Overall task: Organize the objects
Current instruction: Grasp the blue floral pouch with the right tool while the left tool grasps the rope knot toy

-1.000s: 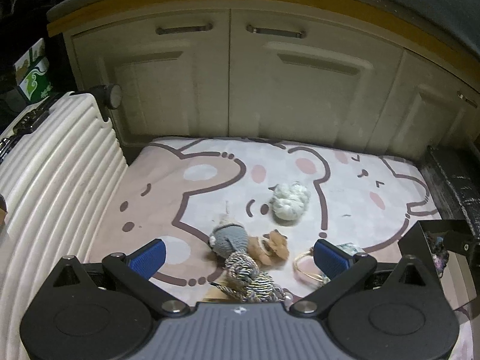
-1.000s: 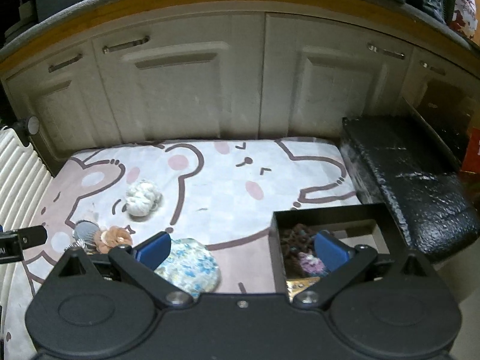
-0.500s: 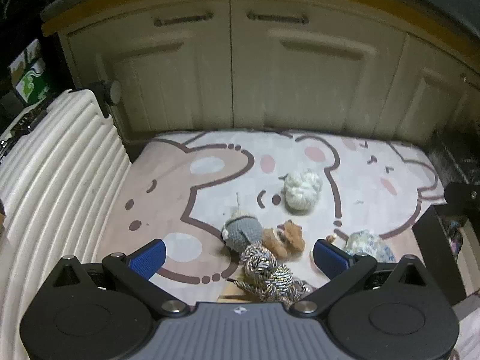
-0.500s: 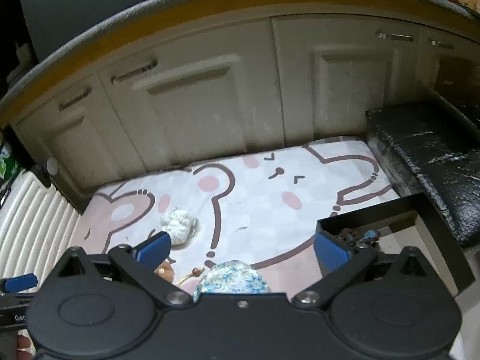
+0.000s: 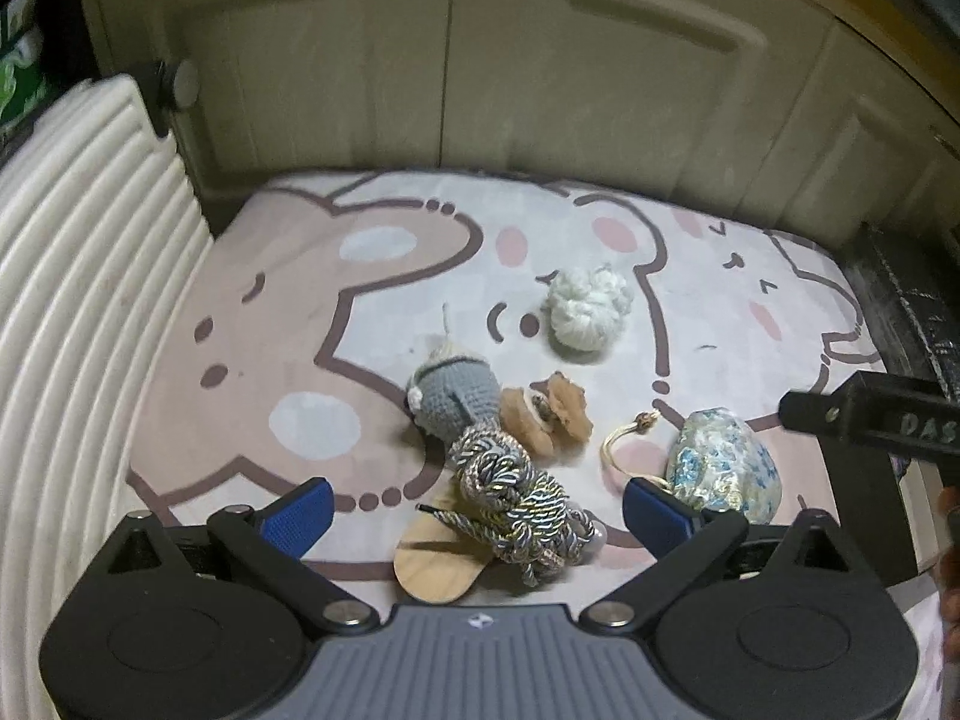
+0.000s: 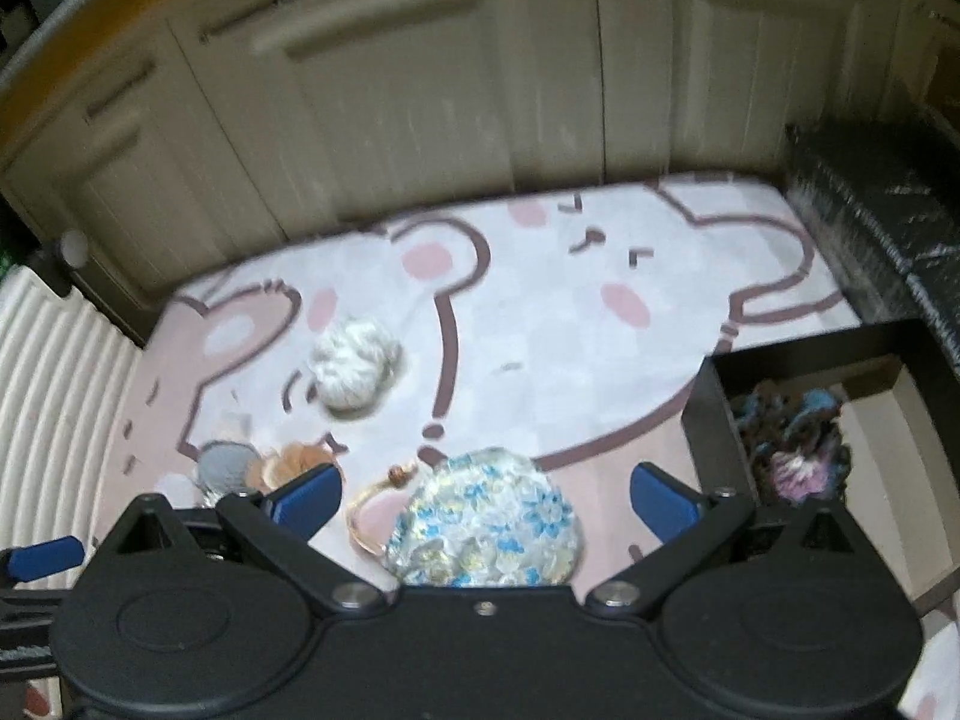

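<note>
Small trinkets lie on a bear-print mat. My left gripper hangs over a knotted rope charm on a wooden tag; its jaws are closing but the pads stand clear of the charm. Just beyond lie a grey crocheted toy, a tan fuzzy piece and a white yarn ball. A blue-flowered pouch with a cord loop lies to the right. My right gripper is open above that flowered pouch, not touching it. A black box holds dark trinkets.
A white ribbed suitcase borders the mat on the left. Cream cabinet doors close off the back. A black foam block lies at the right. The right gripper's body shows at the left wrist view's right edge.
Both grippers have sunk toward the mat and tilted further down. The right one has swung left, from over the box edge to over the flowered pouch. The left jaws have narrowed slightly.
</note>
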Action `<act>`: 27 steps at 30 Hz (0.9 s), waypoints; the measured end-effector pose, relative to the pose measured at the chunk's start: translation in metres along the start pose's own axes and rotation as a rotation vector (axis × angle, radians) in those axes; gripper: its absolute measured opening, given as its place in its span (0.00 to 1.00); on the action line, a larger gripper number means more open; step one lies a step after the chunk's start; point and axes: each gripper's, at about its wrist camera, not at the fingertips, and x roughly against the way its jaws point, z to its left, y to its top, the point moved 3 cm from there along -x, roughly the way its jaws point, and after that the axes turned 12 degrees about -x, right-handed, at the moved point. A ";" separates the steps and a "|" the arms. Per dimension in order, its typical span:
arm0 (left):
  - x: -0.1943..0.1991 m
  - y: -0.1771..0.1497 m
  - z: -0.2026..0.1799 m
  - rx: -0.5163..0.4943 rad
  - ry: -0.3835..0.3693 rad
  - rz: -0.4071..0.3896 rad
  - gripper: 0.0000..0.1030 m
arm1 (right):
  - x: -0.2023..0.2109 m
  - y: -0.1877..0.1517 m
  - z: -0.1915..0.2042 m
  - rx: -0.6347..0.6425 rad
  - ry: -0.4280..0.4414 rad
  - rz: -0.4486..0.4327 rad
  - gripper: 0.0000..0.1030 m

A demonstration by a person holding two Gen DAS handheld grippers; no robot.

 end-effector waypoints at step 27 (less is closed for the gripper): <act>-0.060 -0.007 -0.003 0.126 -0.096 0.144 0.74 | -0.093 -0.025 -0.013 -0.349 -0.160 0.307 1.00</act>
